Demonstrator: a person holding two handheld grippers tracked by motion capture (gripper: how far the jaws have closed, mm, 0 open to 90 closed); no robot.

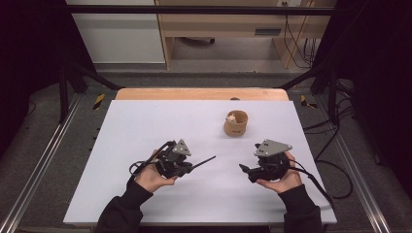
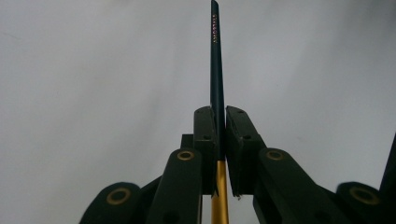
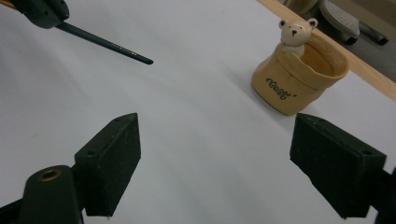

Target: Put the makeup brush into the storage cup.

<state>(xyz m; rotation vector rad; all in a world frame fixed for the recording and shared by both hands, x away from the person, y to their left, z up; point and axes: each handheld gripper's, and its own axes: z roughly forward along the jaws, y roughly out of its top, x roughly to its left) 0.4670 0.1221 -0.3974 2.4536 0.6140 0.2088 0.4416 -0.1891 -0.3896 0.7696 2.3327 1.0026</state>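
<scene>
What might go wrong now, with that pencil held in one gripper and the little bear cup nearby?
The left gripper pinches the pencil near one end, so the long free part may swing or slip. The cup looks light, so a poke at its rim might tip it. The right gripper is open and cannot steady it.

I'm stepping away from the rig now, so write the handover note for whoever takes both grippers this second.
Left gripper: jaws shut on the slim dark green pencil with gold lettering, which sticks out ahead of them, off the table.
Right gripper: jaws wide apart, nothing between them, pointed toward the holder.
Things: tan pen holder with a small white bear on its rim stands upright on the white table, beyond and between the two grippers. I cannot see anything inside it.
Done: pencil picked up.
Left: probably carry the pencil over and drop it into the holder; the right gripper could steady the holder.
</scene>
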